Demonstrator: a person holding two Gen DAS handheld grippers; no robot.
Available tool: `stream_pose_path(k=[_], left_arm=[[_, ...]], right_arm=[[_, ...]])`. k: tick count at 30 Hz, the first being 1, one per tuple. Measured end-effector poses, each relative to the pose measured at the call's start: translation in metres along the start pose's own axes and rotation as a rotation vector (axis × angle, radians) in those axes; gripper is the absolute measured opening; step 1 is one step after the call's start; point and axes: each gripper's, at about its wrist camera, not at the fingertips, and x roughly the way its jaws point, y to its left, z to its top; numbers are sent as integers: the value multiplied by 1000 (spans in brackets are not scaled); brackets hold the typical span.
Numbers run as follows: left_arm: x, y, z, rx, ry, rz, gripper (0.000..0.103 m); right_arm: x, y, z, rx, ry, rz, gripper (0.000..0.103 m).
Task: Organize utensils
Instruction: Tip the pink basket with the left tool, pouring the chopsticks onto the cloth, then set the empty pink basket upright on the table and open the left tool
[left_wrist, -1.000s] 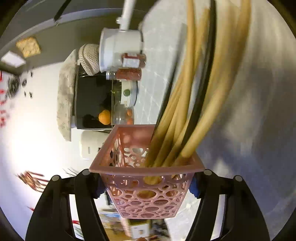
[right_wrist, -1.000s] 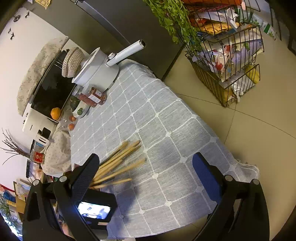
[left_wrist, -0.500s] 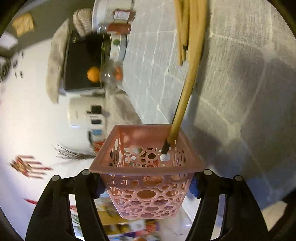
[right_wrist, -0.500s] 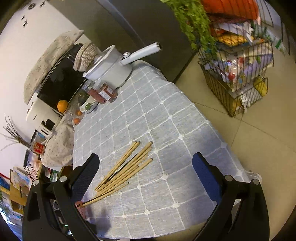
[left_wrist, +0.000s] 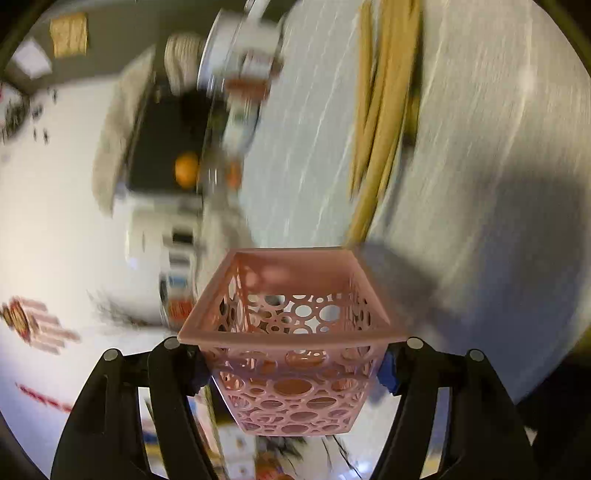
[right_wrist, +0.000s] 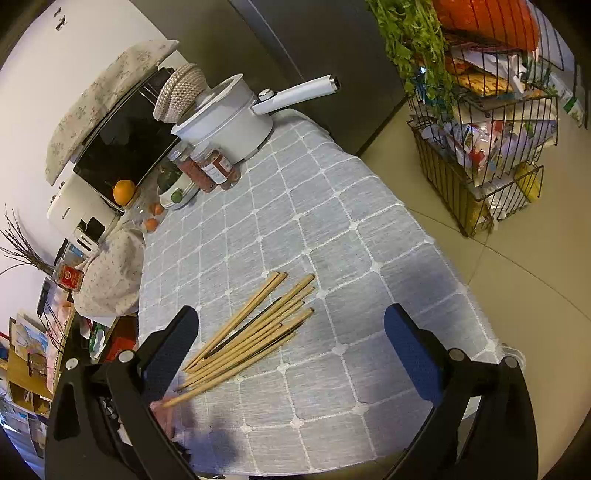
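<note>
table (right_wrist: 332, 229): grey checked cloth, bare middle. Pot, jars and fruit sit at the far end, well apart from the work area.

basket (left_wrist: 291, 332): pink, perforated, clamped between the left claw (left_wrist: 291, 363) fingers. Looks empty in the left wrist view, and its mouth faces away from the camera toward the table.

chopsticks (right_wrist: 251, 328): loose fan flat on the cloth, near the table's close edge. One tip reaches a pink shape low left in the right wrist view, probably the basket, partly hidden.

risk 1: basket is held by thin, flexible side walls. Squeeze harder and they bow; loosen and it slips or rotates in the pads.

risk 2: sticks are round and the fan is untidy. A sideways nudge from either claw would likely roll some toward the close edge and off.

risk 3: picking a single stick from overlapping ones may drag its neighbours. A wide claw coming down on a flat stick may only scrape the cloth.

risk 4: left wrist view is smeared, so basket-to-stick alignment is hard to judge.

left pose: tilted moderately downward, basket out front over the table.

right claw (right_wrist: 291, 350): fingers spread wide, nothing between them, hanging above the sticks and pitched steeply down.
</note>
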Motion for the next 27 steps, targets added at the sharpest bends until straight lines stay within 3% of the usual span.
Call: stream_pose_path(k=[2, 4, 7, 11, 14, 16, 20, 27], left_arm=[[3, 17, -20, -73, 35, -47, 65], [3, 41, -27, -207, 57, -126, 65], [6, 83, -15, -472, 40, -323, 65], [27, 139, 29, -833, -85, -614, 65], [57, 163, 76, -1005, -151, -714, 65], [82, 172, 109, -1094, -179, -743, 65], [136, 167, 163, -1175, -153, -737, 65], [189, 147, 197, -1261, -138, -661, 65]], right_arm=[[-1, 0, 1, 7, 0, 12, 98], [-2, 2, 0, 7, -14, 11, 98], [-4, 9, -2, -17, -57, -16, 98], [-12, 19, -5, -80, -171, -92, 98], [-20, 26, -8, -129, -278, -142, 98], [-18, 32, -9, -181, -309, -177, 98], [-6, 27, -3, -192, -263, -195, 98], [12, 21, 5, -200, -203, -209, 98]])
